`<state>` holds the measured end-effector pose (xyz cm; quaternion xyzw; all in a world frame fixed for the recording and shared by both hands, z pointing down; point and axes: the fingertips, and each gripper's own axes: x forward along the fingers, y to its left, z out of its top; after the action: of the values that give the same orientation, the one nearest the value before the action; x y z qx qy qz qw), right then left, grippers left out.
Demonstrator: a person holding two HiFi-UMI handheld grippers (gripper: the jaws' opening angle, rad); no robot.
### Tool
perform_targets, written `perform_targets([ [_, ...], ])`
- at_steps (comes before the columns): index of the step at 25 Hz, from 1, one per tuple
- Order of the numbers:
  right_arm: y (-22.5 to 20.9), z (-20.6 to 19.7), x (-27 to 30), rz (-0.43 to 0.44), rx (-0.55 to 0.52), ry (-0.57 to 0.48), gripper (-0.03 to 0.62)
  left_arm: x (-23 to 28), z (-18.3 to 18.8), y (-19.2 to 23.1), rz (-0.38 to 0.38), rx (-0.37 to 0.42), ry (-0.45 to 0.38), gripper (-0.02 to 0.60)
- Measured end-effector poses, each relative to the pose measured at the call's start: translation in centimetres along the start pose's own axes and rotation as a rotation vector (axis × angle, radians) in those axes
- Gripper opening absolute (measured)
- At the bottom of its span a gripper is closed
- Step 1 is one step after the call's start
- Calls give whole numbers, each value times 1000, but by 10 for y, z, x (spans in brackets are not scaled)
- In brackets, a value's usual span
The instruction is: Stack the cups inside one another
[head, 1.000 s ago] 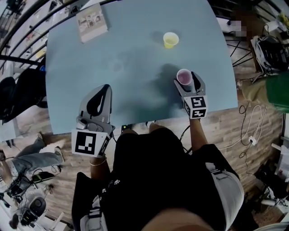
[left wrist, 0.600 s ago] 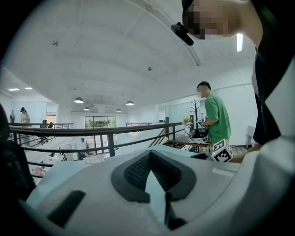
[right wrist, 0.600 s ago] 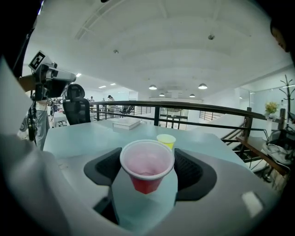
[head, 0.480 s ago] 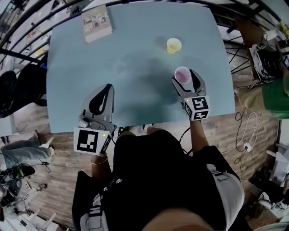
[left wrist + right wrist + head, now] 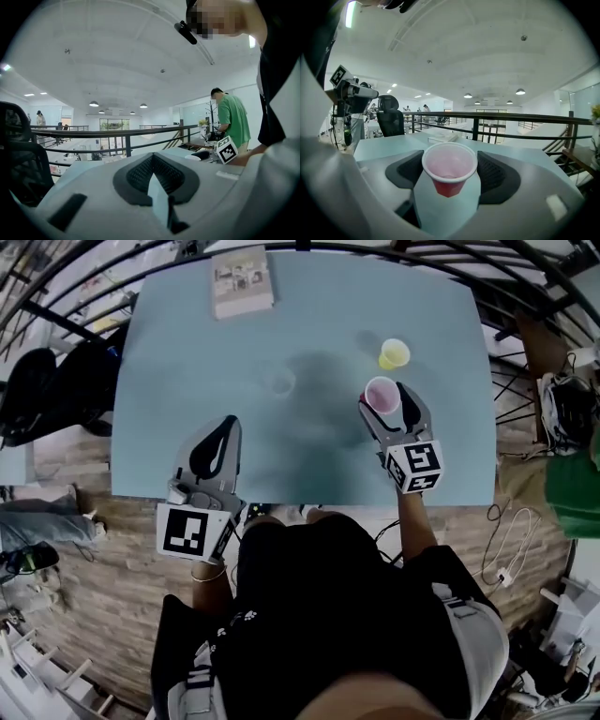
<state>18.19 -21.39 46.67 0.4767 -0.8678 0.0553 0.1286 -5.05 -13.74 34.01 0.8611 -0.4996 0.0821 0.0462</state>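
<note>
The right gripper (image 5: pixel 383 401), right of centre in the frame, clasps a pink cup (image 5: pixel 382 393) upright over the pale blue surface (image 5: pixel 187 362). A yellow cup (image 5: pixel 394 353) stands near it, toward the upper right. The left gripper (image 5: pixel 223 424) hangs over the surface's near edge, lower left. A flat box (image 5: pixel 243 280) lies at the top edge.

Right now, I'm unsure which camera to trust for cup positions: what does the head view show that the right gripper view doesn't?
Only the head view shows the yellow cup, standing alone on the blue table beyond the right gripper. Only the right gripper view shows the ceiling lamps and the dark pads flanking the red cup. Both show that cup in the gripper, and the table.
</note>
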Motion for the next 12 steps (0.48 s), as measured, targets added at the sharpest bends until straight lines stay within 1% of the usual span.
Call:
perform_targets([
  [12, 53, 36, 62, 164, -34, -42, 360, -33, -6, 43, 134, -29, 15, -15],
])
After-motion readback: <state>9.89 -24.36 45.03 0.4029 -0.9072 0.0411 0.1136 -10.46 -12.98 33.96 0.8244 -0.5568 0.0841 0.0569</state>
